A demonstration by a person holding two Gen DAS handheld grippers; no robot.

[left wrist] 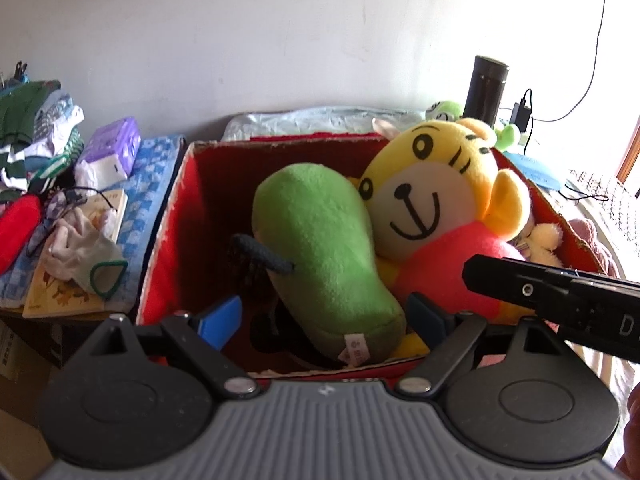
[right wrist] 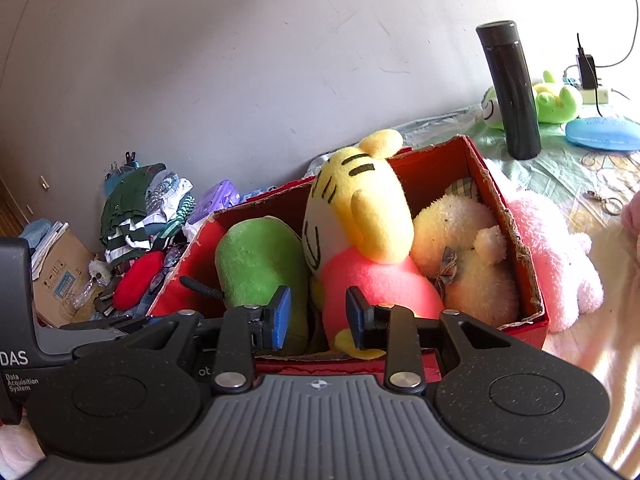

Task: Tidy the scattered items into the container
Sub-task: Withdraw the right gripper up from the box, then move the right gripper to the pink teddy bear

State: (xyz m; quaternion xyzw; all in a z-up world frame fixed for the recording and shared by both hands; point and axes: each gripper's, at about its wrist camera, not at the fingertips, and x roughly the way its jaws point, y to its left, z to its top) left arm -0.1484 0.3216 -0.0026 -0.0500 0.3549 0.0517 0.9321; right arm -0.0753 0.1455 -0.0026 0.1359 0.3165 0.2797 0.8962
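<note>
A red cardboard box (left wrist: 176, 216) (right wrist: 516, 240) holds a green plush (left wrist: 320, 240) (right wrist: 256, 264), a yellow tiger plush with a pink body (left wrist: 432, 192) (right wrist: 360, 216) and a cream plush (right wrist: 464, 248). A pink plush (right wrist: 560, 264) lies outside against the box's right wall. A small green frog plush (right wrist: 556, 100) lies far right. My left gripper (left wrist: 324, 320) is open, its jaws either side of the green plush's lower end, above the box's near edge. My right gripper (right wrist: 318, 318) is open and empty, in front of the tiger's pink body.
A black flask (right wrist: 510, 88) stands behind the box. A blue oval pad (right wrist: 600, 132), charger and cables lie far right. At the left are a pile of clothes (left wrist: 28, 132), a purple tissue pack (left wrist: 116, 148), a red pouch (left wrist: 16, 228), books and a cardboard carton (right wrist: 60, 276).
</note>
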